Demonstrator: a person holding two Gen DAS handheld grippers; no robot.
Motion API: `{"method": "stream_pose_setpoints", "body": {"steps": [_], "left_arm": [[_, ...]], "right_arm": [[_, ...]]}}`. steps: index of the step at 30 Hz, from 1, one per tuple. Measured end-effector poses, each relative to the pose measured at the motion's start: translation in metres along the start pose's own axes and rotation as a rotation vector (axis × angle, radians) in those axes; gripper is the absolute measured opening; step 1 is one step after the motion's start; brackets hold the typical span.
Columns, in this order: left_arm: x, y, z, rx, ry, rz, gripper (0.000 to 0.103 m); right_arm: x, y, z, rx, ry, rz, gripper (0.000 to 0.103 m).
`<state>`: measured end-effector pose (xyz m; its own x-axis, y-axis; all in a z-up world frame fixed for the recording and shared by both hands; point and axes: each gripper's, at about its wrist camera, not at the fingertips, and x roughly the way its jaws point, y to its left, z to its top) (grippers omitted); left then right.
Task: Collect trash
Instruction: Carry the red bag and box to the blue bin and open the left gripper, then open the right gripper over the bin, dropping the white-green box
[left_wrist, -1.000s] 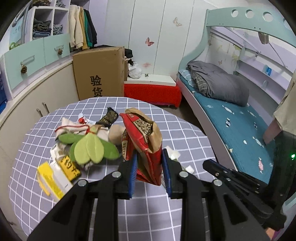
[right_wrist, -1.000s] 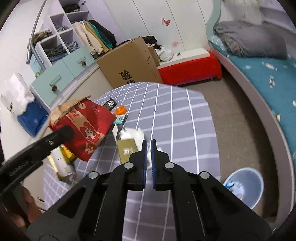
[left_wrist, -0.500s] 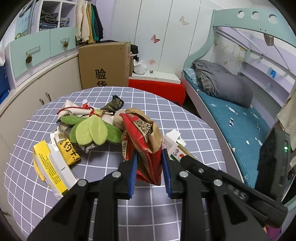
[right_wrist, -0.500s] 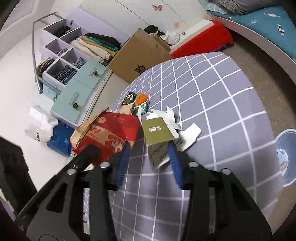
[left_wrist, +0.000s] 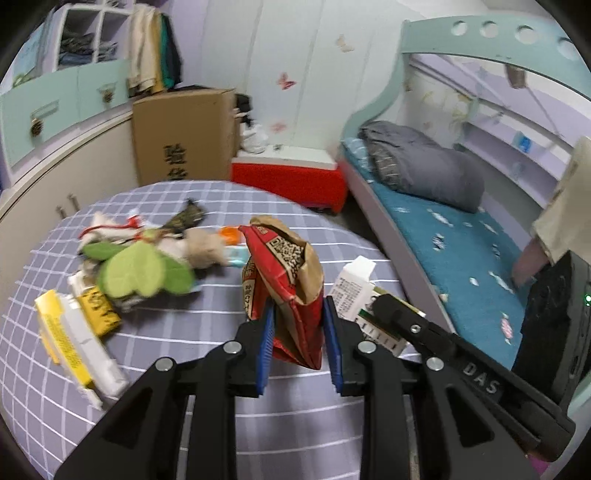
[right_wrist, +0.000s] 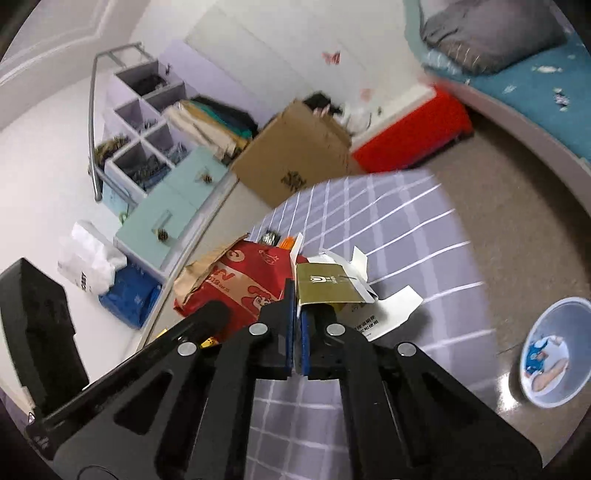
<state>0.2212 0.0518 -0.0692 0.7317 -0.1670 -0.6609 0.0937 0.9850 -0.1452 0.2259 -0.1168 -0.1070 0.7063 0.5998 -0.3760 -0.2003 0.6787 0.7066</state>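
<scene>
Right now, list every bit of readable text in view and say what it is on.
"DAS": right gripper, raised letters on its finger.
"验" above a cut-off character: cardboard box.
QR code, unreadable print: red bag, held in the left gripper.
Olive-gold box: logo and small print, too blurred.
Yellow packets: blurred.

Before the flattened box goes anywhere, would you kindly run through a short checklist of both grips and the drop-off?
1. Left gripper clamped on the red paper bag: ok.
2. Bag mouth open and facing up: ok.
3. Right gripper shut on the gold carton: ok, though only its edge is pinched.
4. Carton lifted off the checked tablecloth: cannot tell.
5. Blue bin on the floor in view: ok.
</scene>
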Motion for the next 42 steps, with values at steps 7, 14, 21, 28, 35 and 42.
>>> {"method": "stream_pose_setpoints", "body": {"steps": [7,14,21,28,35,42], "left_arm": [[0.014,-0.086,-0.018,0.112,0.049,-0.158,0.025],[0.082,-0.167,-0.082,0.211,0.253,-0.277,0.025],[0.183,-0.209,-0.159,0.298,0.517,-0.253,0.025],[0.249,-0.218,-0.194,0.311,0.647,-0.218,0.025],[0.26,-0.244,-0.189,0.357,0.636,-0.246,0.067],[0.277,-0.232,-0.203,0.315,0.693,-0.213,0.074]], "right_arm": [[-0.095,-0.051,-0.009,-0.001,-0.144,-0.14,0.003],[-0.141,-0.151,-0.047,0.123,-0.135,-0.356,0.003],[-0.14,-0.249,-0.095,0.28,-0.046,-0.517,0.003],[-0.135,-0.296,-0.108,0.326,-0.015,-0.585,0.003],[-0.135,-0.309,-0.111,0.349,-0.02,-0.621,0.004],[-0.129,-0.322,-0.125,0.388,0.009,-0.625,0.004]]}}
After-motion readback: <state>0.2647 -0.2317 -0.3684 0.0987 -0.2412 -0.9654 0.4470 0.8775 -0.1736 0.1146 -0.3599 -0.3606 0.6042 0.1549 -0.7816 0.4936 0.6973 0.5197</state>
